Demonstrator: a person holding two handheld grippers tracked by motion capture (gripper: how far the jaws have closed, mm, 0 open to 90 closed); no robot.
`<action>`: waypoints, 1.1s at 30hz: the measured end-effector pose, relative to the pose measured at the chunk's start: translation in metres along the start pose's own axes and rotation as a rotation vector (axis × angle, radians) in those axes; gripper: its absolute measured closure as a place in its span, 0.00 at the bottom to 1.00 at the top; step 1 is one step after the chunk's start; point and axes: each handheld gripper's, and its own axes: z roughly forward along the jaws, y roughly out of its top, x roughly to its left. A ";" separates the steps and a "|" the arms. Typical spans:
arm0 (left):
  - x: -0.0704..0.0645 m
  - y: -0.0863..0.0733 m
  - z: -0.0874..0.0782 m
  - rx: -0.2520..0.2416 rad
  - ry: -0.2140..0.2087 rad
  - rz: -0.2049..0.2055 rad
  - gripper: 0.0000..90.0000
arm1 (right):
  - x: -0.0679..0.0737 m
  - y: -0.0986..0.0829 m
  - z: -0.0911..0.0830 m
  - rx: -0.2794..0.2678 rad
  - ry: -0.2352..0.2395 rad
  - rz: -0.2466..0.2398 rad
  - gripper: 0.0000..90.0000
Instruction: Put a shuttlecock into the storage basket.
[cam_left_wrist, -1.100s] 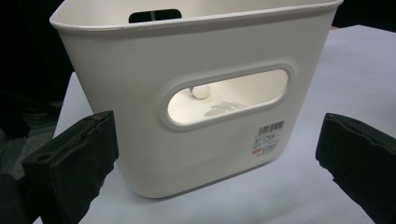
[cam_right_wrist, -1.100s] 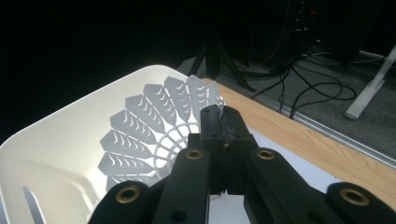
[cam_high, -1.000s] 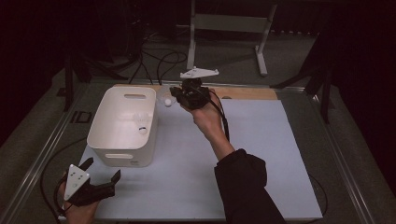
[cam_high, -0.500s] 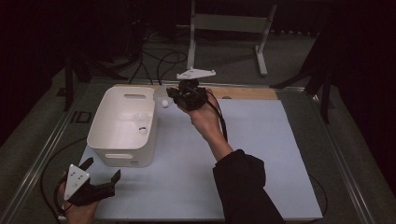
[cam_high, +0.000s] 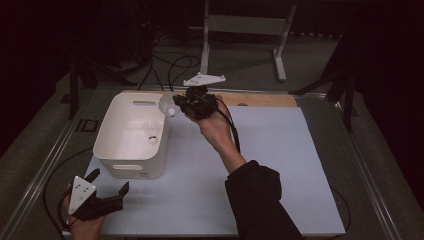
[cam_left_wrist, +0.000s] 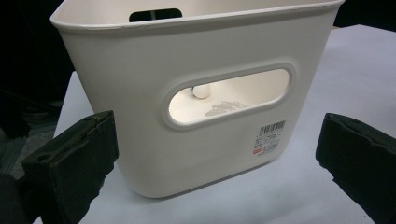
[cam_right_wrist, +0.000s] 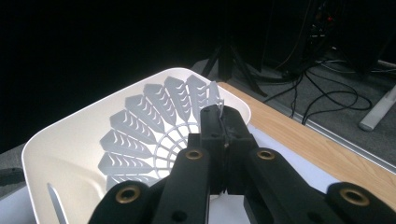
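The right gripper (cam_high: 176, 103) pinches the skirt of a white shuttlecock (cam_high: 166, 106) and holds it just above the far right rim of the white bin (cam_high: 131, 165). Another shuttlecock (cam_high: 150, 131) lies inside the bin. The left gripper (cam_high: 107, 189) sits wide open near the bin's front wall.

We see dim surroundings fading to black, while overhead light brightens the white mat (cam_high: 280, 150) and bin (cam_left_wrist: 140, 93); close jaws look soft, and the high view stays grainy
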 end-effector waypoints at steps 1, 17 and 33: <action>0.000 0.000 0.000 0.000 0.000 0.000 0.00 | 0.001 0.000 0.000 0.001 0.001 0.002 0.99; 0.000 0.000 0.001 -0.002 -0.002 -0.003 0.00 | 0.010 0.003 0.006 0.004 0.023 -0.014 0.99; -0.001 0.000 0.001 -0.002 -0.001 -0.001 0.00 | 0.020 0.004 0.011 0.004 0.046 -0.015 0.99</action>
